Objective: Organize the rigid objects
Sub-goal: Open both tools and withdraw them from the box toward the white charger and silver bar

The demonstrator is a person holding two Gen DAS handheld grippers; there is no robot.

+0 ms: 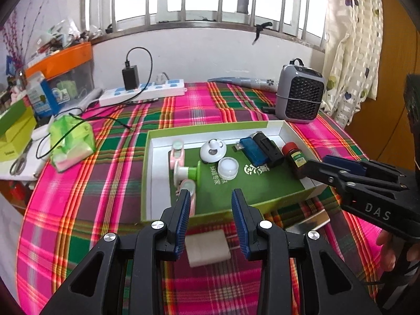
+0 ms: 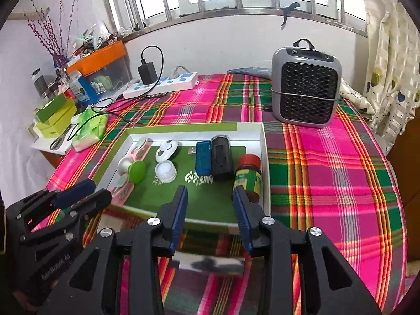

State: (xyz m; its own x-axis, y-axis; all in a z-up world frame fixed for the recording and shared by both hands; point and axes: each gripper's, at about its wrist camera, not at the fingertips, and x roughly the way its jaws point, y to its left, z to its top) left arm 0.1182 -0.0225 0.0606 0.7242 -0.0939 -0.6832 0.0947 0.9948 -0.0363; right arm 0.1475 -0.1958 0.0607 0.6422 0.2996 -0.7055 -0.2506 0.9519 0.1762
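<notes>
White block (image 1: 208, 247) between left gripper's (image 1: 211, 219) spread jaws.

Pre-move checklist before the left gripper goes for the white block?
1. Left gripper open and empty: ok.
2. White block on the plaid cloth, outside the green box: ok.
3. Block sits between the left fingers: cannot tell.
4. Right gripper open, empty: ok.
5. Right finger near the brown red-capped bottle; contact: cannot tell.
6. Free floor space in the box: ok.
</notes>
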